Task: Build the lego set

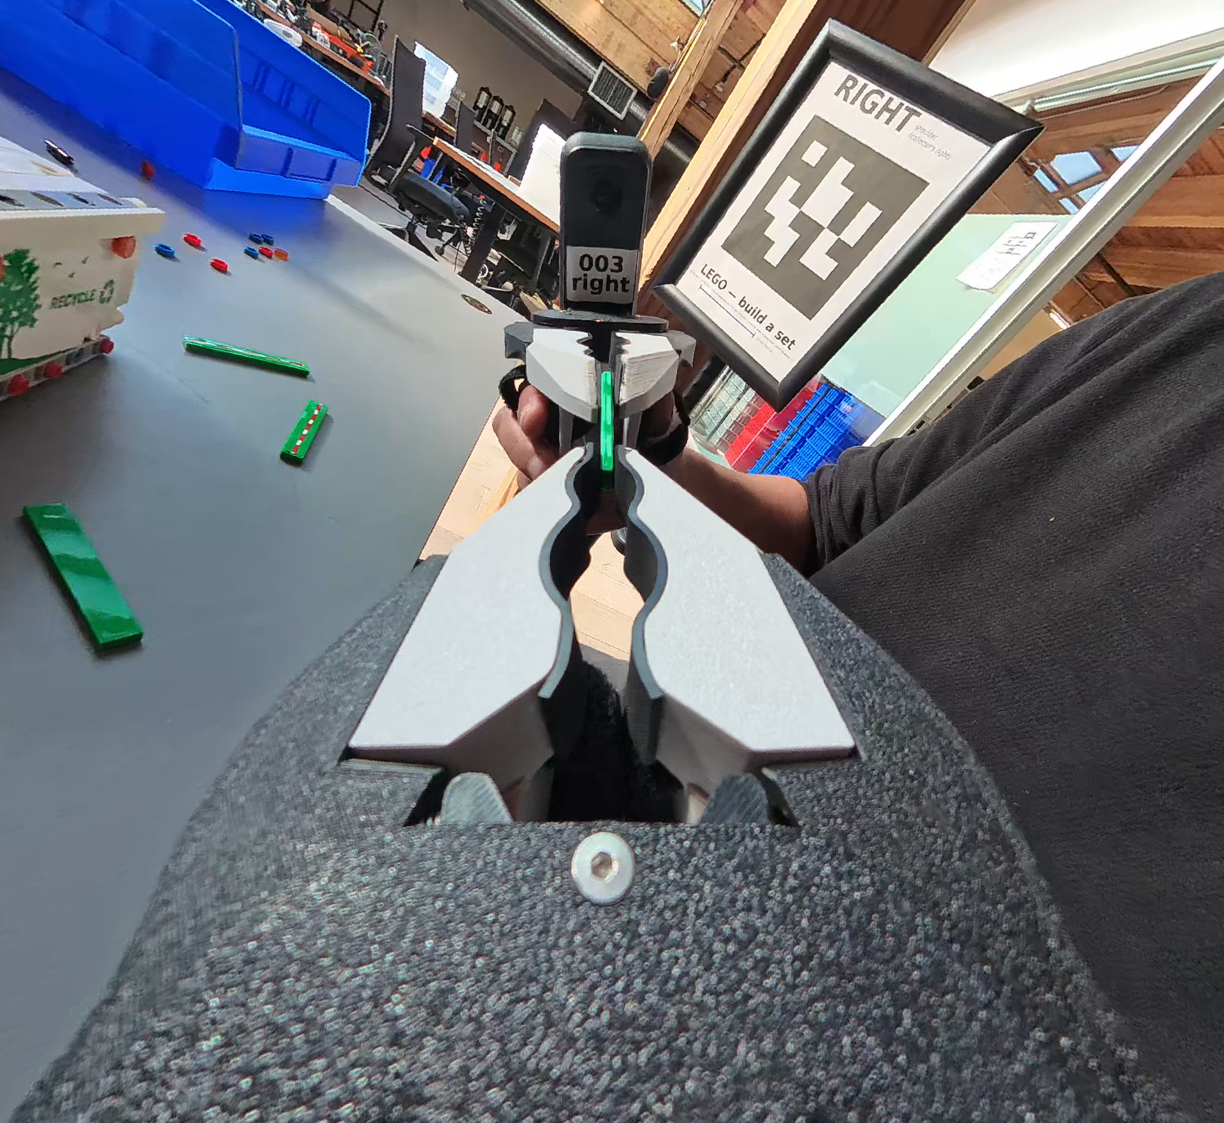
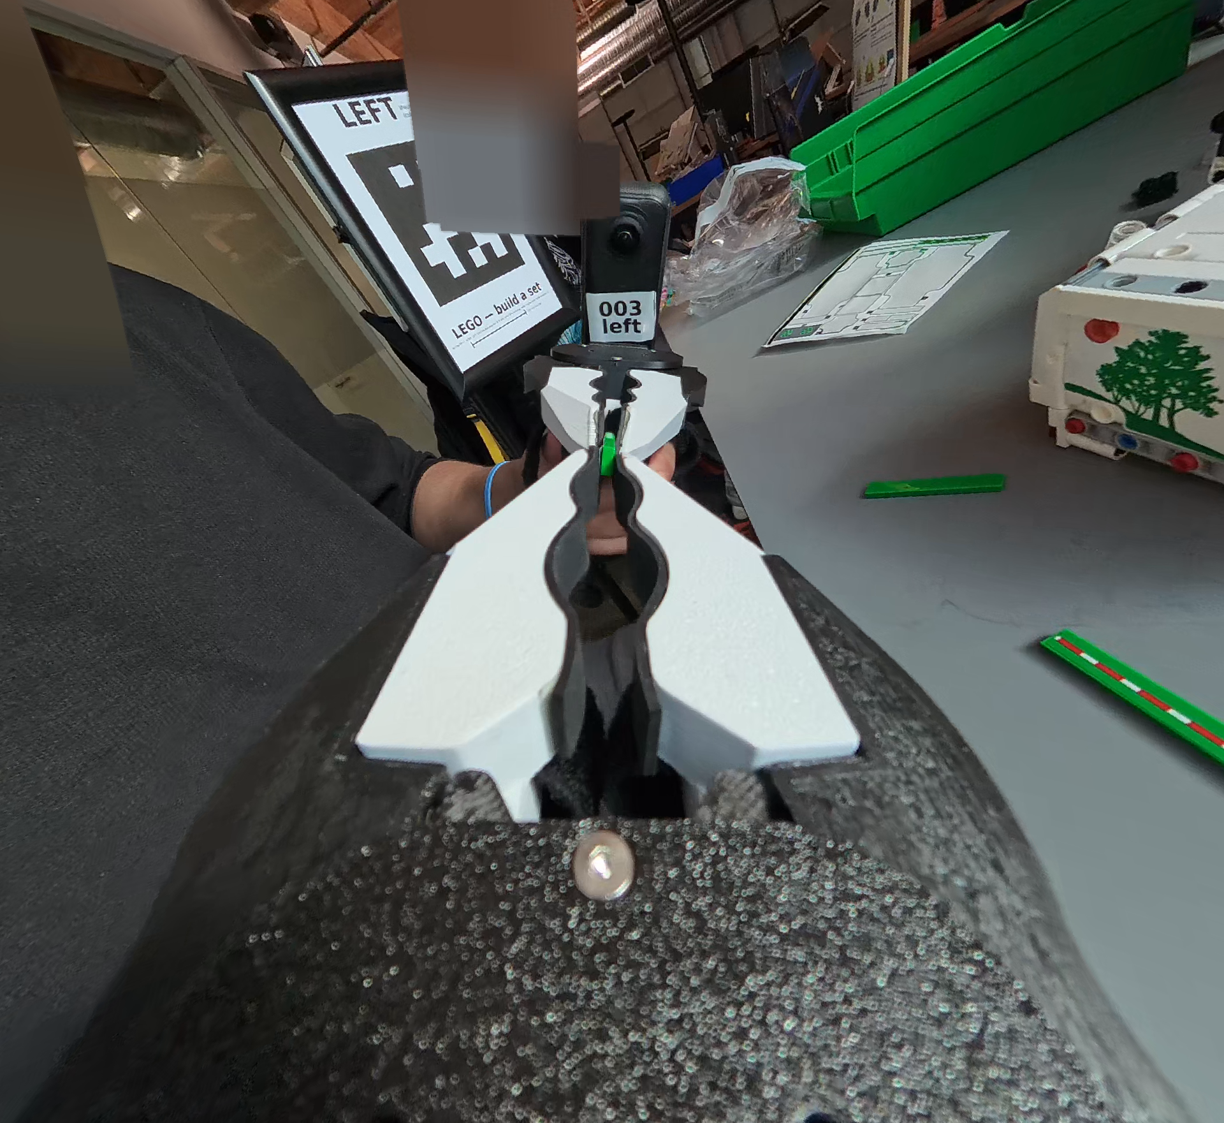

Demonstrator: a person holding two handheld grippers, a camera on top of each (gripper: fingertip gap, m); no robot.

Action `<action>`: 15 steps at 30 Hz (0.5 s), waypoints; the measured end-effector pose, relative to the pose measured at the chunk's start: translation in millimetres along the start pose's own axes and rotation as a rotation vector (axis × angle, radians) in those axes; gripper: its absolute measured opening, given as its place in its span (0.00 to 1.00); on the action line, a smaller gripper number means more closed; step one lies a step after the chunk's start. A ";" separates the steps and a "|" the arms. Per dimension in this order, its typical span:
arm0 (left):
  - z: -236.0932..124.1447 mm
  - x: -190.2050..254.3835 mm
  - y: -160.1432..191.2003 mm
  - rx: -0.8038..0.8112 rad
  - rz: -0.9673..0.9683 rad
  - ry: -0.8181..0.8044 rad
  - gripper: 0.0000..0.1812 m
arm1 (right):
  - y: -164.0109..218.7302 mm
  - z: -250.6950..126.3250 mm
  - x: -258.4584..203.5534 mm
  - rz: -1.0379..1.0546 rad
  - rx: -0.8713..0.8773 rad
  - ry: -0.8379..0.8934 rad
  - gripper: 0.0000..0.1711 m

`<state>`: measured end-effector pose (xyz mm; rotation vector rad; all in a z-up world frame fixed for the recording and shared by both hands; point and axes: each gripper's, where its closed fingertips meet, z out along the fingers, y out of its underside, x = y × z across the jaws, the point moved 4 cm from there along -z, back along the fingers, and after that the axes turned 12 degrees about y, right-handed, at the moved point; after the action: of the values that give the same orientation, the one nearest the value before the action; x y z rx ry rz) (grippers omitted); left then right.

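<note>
My two grippers face each other tip to tip above the near table edge. A thin green lego plate (image 1: 606, 422) is held edge-on between them. My left gripper (image 1: 604, 460) is shut on its near end. The right gripper (image 1: 606, 370) is shut on its far end. In the right wrist view the plate (image 2: 607, 450) shows as a short green bit between my right gripper (image 2: 606, 463) and the left gripper (image 2: 611, 422). The white lego truck body (image 1: 59, 296) with a green tree sticker stands on the table; it also shows in the right wrist view (image 2: 1139, 362).
Loose green tiles lie on the grey table: a plain one (image 1: 83, 574) and two striped ones (image 1: 305, 432) (image 1: 245, 356). Small round pieces (image 1: 218, 250) lie farther back, before a blue bin (image 1: 165, 64). A green bin (image 2: 993, 97), a sticker sheet (image 2: 881, 289) and a plastic bag (image 2: 742, 230) are behind. Less than 4 cm separates the two grippers' tips.
</note>
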<state>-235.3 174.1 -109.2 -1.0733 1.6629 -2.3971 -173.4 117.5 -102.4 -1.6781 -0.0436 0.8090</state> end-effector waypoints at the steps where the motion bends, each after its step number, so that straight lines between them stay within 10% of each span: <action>1: -0.2 0.6 0.2 -0.005 0.009 0.000 0.00 | 0.3 0.3 -0.2 0.017 -0.004 -0.009 0.01; 15: -2.6 -1.3 -0.2 -0.006 0.070 -0.048 0.01 | 0.8 3.6 4.1 0.237 0.045 -0.077 0.04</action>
<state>-235.7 176.7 -110.2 -1.0464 1.6644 -2.3062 -172.5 122.2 -105.2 -1.6281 0.1210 1.0447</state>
